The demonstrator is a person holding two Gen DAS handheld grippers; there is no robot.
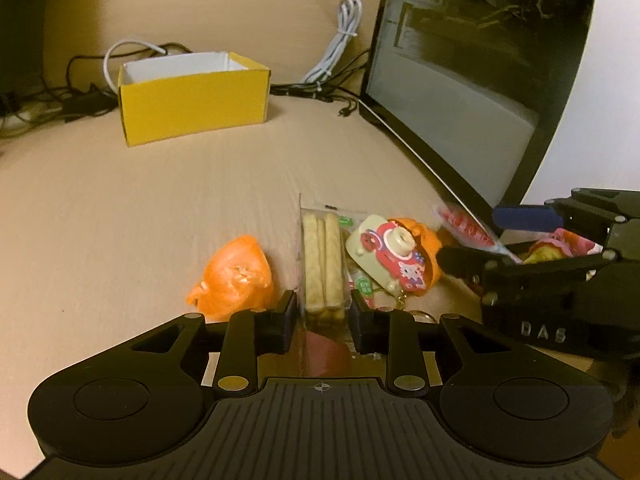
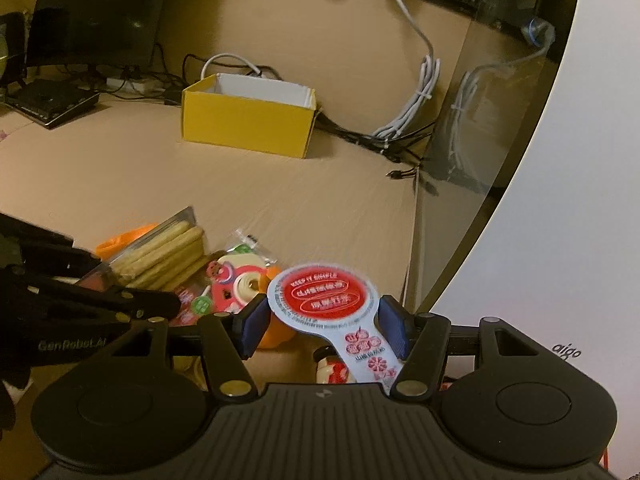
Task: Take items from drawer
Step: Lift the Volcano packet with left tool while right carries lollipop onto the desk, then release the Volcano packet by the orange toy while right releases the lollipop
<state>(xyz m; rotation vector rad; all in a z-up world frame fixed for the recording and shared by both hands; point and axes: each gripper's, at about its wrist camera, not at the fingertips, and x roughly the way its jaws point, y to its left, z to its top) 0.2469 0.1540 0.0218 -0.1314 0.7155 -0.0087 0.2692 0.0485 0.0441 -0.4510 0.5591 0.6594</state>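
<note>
biscuit sticks (image 1: 323, 264) in a clear packet, pale and long, lie on the desk (image 1: 140, 208) between the left gripper (image 1: 323, 316) fingers, jaws narrow, pads beside the wrap but not pressing. right gripper (image 2: 324, 322), half wide, clamps a paddle-shaped packet (image 2: 326, 300), red disc, white rim, printed handle.

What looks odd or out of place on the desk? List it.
The orange toy lies on its side beside the biscuit pack, and its upturned face looks torn or ragged. The biscuit pack, a pink camera keychain and other packets lie jumbled in a heap. Nothing looks spilled.
</note>
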